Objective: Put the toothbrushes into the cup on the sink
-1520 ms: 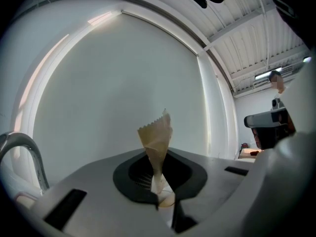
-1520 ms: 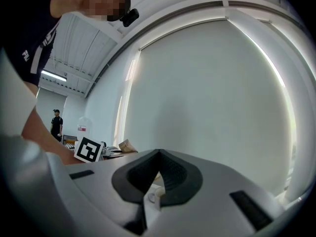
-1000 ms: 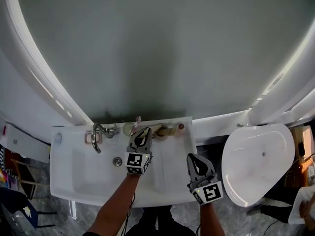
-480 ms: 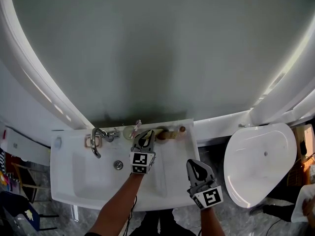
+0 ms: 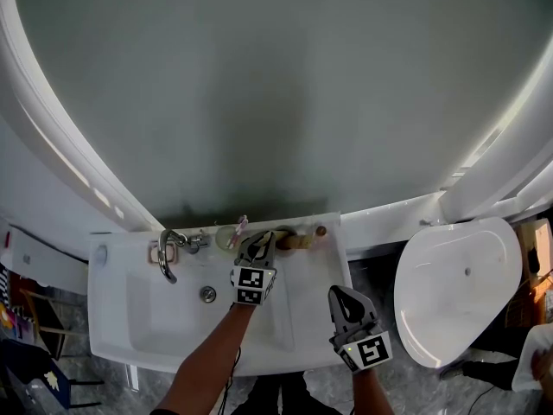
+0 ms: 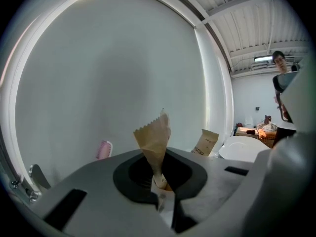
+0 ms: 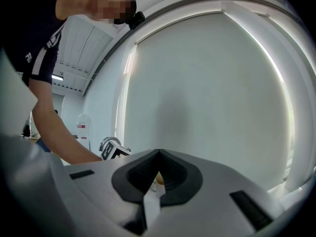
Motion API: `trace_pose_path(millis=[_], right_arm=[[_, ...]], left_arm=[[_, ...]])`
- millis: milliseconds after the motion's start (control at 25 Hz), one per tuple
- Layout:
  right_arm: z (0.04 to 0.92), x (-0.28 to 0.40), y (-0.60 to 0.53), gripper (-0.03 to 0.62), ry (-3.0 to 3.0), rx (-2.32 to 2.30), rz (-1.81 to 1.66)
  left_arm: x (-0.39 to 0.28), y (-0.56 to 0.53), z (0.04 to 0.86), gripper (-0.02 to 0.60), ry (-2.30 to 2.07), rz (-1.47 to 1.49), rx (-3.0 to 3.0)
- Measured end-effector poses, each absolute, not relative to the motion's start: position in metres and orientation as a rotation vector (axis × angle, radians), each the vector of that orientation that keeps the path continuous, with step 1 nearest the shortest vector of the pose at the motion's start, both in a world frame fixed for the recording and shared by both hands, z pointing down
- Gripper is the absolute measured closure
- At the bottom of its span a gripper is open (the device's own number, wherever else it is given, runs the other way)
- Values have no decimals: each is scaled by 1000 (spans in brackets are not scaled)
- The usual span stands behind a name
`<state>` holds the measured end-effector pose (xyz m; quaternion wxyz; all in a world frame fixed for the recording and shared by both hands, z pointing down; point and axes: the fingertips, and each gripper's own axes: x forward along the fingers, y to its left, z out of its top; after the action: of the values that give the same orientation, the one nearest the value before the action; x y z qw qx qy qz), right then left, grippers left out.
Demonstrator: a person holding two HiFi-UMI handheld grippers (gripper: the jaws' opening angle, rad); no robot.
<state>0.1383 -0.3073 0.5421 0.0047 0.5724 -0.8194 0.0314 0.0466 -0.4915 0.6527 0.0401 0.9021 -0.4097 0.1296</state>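
On the sink's back ledge stands the cup (image 5: 226, 233) with a pink toothbrush (image 5: 239, 224) in it; that brush's head (image 6: 103, 149) shows low in the left gripper view. My left gripper (image 5: 263, 243) reaches to the ledge just right of the cup. It is shut on a brown paper toothbrush packet (image 6: 154, 137) that stands up between the jaws. A second brown packet (image 6: 206, 142) lies on the ledge to the right (image 5: 298, 239). My right gripper (image 5: 343, 298) hangs over the sink's right front corner, shut and empty (image 7: 153, 181).
A chrome faucet (image 5: 167, 253) stands at the back left of the white sink (image 5: 112, 344), with the drain (image 5: 207, 294) in the basin. A white toilet bowl (image 5: 458, 288) sits to the right. A grey wall rises behind the ledge.
My left gripper has crept a little farther toward the back ledge with the packet. The right gripper has hardly moved.
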Motion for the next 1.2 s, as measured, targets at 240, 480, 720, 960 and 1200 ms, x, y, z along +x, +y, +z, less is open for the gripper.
trace_pose_path(millis=[240, 480, 720, 960, 1200], right_arm=[[544, 140, -310, 566, -2558, 1794, 84], [542, 139, -313, 566, -2569, 1791, 85], [544, 137, -314, 566, -2577, 1785, 123], [546, 141, -318, 566, -2565, 1791, 108], [550, 141, -321, 567, -2555, 1780, 137]], left_arm=[[49, -493, 670, 543, -1204, 445, 2750], [51, -493, 665, 541, -1182, 415, 2745], [51, -493, 663, 541, -1174, 406, 2752], [53, -491, 656, 437, -1152, 358, 2794], [57, -486, 644, 336, -1093, 303, 2855]])
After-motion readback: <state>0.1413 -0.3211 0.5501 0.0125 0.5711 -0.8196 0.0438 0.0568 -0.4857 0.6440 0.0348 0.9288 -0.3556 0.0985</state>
